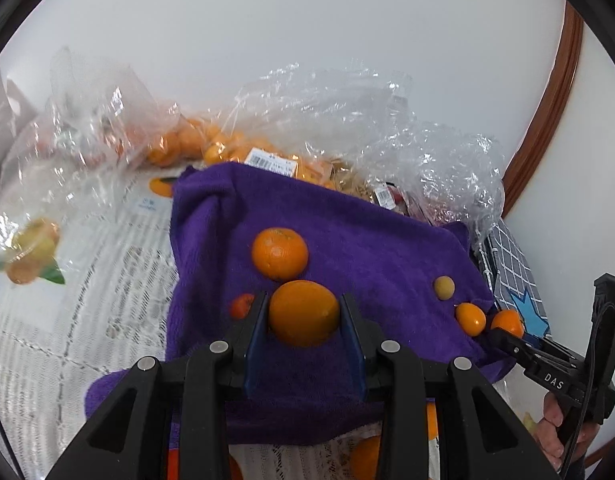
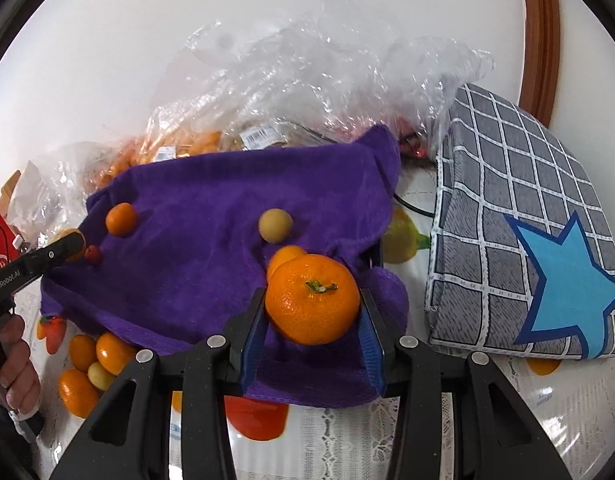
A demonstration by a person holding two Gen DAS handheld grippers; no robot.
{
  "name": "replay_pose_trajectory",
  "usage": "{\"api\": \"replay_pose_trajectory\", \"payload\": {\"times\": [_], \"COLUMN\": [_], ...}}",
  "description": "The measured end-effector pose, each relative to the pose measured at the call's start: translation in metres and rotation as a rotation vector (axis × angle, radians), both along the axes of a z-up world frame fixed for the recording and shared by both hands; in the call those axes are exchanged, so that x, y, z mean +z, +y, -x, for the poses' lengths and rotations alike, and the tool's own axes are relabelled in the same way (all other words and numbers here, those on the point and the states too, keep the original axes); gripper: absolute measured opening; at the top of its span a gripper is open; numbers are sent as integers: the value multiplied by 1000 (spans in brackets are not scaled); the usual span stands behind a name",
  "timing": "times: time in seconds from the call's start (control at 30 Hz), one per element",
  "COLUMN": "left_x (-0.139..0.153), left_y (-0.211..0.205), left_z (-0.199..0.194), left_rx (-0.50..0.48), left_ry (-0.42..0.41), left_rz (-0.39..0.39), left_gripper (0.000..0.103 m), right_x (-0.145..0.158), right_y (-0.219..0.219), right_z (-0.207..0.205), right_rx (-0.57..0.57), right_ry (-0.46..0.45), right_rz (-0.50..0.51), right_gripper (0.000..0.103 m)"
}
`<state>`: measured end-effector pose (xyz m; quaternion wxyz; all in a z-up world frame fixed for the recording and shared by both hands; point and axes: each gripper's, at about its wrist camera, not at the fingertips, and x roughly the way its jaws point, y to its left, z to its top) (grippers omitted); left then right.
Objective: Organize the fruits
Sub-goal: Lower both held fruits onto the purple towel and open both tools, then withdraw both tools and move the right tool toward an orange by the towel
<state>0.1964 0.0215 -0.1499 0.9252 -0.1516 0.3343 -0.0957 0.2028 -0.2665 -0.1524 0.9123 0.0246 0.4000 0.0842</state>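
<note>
A purple towel (image 1: 347, 236) lies on the table, also in the right wrist view (image 2: 195, 216). My left gripper (image 1: 303, 312) is shut on a smooth orange (image 1: 303, 314) just above the towel. Behind it sits a mandarin (image 1: 280, 254); a small red fruit (image 1: 240, 306) lies to its left. My right gripper (image 2: 312, 300) is shut on a stemmed mandarin (image 2: 312, 299) over the towel's right edge; it shows at the towel's right end in the left wrist view (image 1: 506, 322). A pale round fruit (image 2: 274, 225) and a small orange fruit (image 2: 284, 261) lie behind it.
Clear plastic bags of small oranges (image 1: 195, 144) are piled behind the towel by the white wall. A grey checked cushion with a blue star (image 2: 527, 232) stands right. Several loose citrus (image 2: 91, 364) lie on the lace tablecloth (image 1: 35, 360) at front left.
</note>
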Motion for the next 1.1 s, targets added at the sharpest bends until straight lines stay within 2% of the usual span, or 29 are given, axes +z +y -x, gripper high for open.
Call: {"api": "replay_pose_trajectory", "payload": {"times": [0.13, 0.33, 0.73, 1.1], "left_x": [0, 0, -2, -1], "left_y": [0, -6, -9, -1], "left_z": [0, 1, -1, 1], "left_rx": [-13, -33, -33, -5], "left_ry": [-19, -25, -16, -6], "left_rz": [17, -2, -28, -12], "left_gripper": [33, 33, 33, 34], "right_x": [-4, -6, -5, 0], "right_y": [1, 6, 2, 5], "right_z": [-2, 2, 5, 13], "right_rx": [4, 13, 9, -14], "right_ry": [6, -12, -25, -53], "right_rz": [5, 48, 21, 15], "right_gripper": [43, 43, 44, 50]}}
